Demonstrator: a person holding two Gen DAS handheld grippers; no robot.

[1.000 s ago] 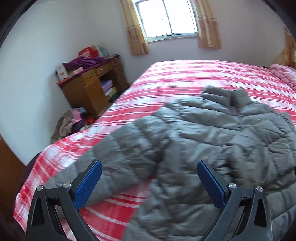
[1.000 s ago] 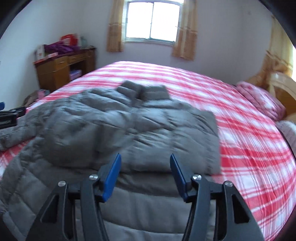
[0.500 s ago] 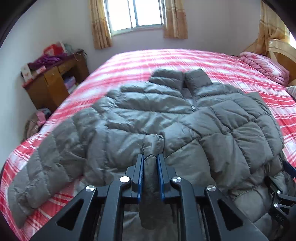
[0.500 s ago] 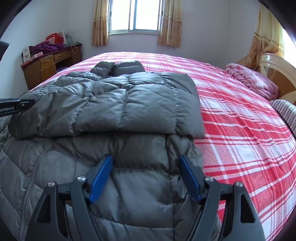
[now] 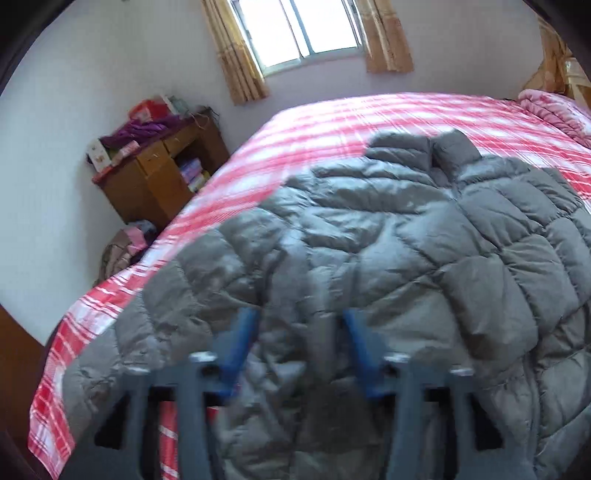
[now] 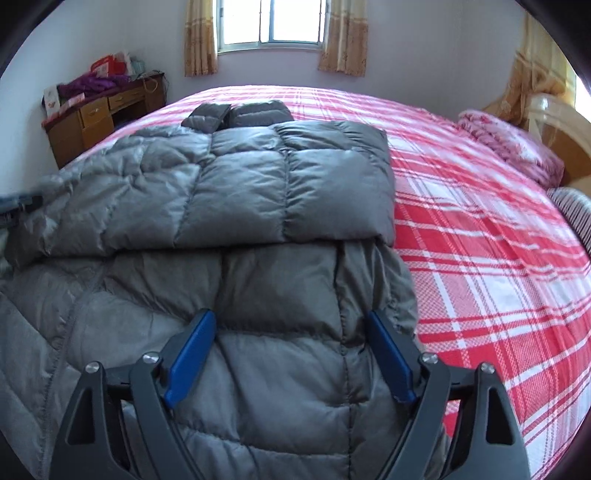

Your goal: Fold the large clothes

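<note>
Two grippers are in your hands, and both point down at a big gray puffy jacket (image 6: 258, 206) that lies on the bed (image 6: 480, 258) with the red and white checked cover.

Your left gripper (image 5: 299, 354) looks blurry. Its blue fingers (image 5: 242, 343) have just been opening, and they stand apart now. A puffy fold of the jacket sits between them, but the pads do not squeeze it.

Your right gripper (image 6: 291, 354) is sharp and clear. Its blue fingers (image 6: 192, 354) have just been opening too, and they stand wide apart over the bottom part of the jacket. The cloth is under them and between them, but they do not pinch it.

One sleeve is folded across the front of the jacket. The collar (image 6: 240, 114) points to the far wall, where a window (image 6: 273, 22) has yellow curtains. Over on the left stands a brown wooden desk (image 6: 92, 118) with things piled on top. A pink blanket (image 6: 509, 144) lies at the right side of the bed.
</note>
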